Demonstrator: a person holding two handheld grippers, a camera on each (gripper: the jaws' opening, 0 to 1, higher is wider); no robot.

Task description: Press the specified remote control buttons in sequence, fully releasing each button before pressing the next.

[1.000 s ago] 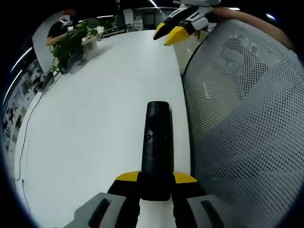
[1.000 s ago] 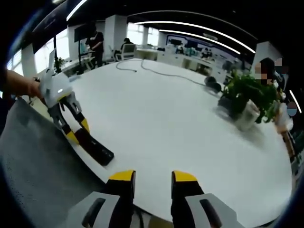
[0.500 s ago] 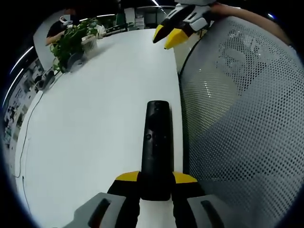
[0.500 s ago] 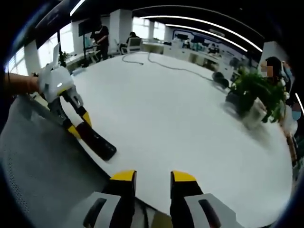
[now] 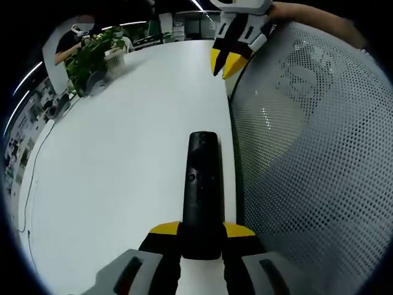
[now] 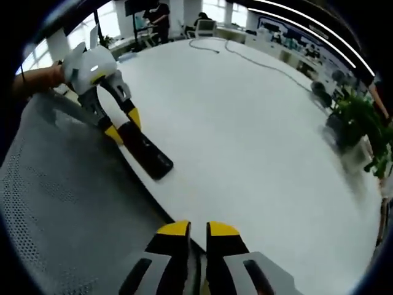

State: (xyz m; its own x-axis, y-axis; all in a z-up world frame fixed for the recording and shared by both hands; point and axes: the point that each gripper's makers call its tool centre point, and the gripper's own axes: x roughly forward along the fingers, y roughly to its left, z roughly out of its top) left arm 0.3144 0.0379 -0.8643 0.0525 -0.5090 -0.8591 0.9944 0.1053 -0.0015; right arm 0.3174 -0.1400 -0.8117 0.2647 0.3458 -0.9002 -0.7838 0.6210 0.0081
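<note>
The left tongs [image 5: 201,230] have black jaws capped with yellow tips, carried on grey moulded blocks with dark slots. The right tongs [image 6: 196,230] match: yellow tips, black jaws, grey housing, and what may be a white rounded upper body.

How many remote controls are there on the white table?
1. The black remote control lies near the table edge beside the mesh chair, one end between the left gripper jaws. None else shows.
</note>
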